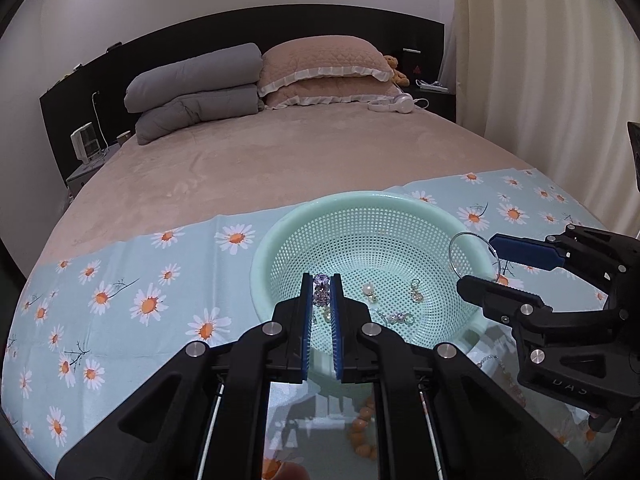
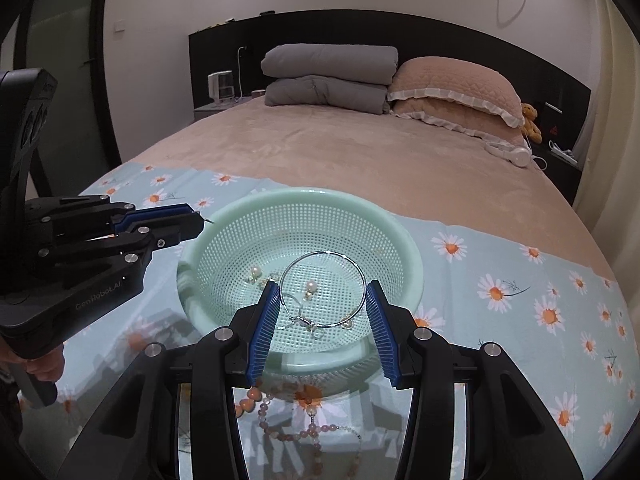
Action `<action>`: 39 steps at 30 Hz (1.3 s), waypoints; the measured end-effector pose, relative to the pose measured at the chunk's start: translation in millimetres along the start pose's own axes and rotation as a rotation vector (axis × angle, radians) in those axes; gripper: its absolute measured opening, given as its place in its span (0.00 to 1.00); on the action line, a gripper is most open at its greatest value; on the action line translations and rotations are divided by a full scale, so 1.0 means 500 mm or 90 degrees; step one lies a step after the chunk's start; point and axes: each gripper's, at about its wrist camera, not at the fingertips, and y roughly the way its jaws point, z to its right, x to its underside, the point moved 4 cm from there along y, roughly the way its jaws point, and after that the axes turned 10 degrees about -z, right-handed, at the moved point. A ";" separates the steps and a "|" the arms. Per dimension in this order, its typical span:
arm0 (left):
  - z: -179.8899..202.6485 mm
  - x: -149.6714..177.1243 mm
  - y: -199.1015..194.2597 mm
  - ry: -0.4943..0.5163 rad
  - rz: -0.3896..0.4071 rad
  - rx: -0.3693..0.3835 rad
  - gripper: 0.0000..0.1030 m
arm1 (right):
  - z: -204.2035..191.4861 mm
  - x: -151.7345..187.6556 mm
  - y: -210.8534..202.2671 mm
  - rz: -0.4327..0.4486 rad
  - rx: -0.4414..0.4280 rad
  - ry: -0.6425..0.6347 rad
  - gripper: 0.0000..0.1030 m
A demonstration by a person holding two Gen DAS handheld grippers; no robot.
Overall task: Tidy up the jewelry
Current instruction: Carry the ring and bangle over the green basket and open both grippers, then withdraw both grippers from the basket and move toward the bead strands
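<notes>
A mint green mesh basket [image 1: 360,198] [image 2: 304,192] stands on the daisy-print cloth and holds pearl earrings [image 1: 368,290] [image 2: 254,271] and small sparkly pieces. My left gripper [image 1: 322,280] [image 2: 199,222] is shut on a clear crystal earring [image 1: 320,290] and hangs over the basket's near left rim. My right gripper [image 2: 323,286] [image 1: 478,262] is shut on a thin silver bangle [image 2: 324,252] [image 1: 468,233], its blue pads pressing both sides of the ring above the basket. A strand of orange and pink beads [image 2: 280,420] [image 1: 362,424] lies on the cloth just in front of the basket.
The daisy cloth [image 1: 120,300] covers the near end of a pink bed [image 1: 280,152]. Folded grey quilts [image 1: 196,88], pink pillows [image 1: 324,72] and white headphones [image 1: 394,103] lie at the far end. A curtain [image 1: 540,80] hangs on the right.
</notes>
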 end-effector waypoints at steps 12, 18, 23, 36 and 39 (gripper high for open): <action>0.001 0.008 0.059 0.005 -0.022 0.002 0.08 | 0.010 -0.006 0.046 -0.016 -0.007 0.021 0.41; -0.001 0.012 0.067 0.002 -0.024 0.010 0.53 | 0.022 -0.013 0.053 -0.030 -0.003 0.044 0.56; -0.030 0.004 0.052 -0.022 -0.011 -0.018 0.69 | 0.036 -0.017 0.024 -0.007 0.017 0.049 0.58; -0.075 0.094 -0.080 -0.034 -0.001 -0.072 0.92 | 0.043 0.079 -0.114 0.028 0.014 0.082 0.83; -0.082 0.150 -0.133 -0.042 -0.001 -0.070 0.95 | 0.047 0.138 -0.169 0.032 0.010 0.094 0.84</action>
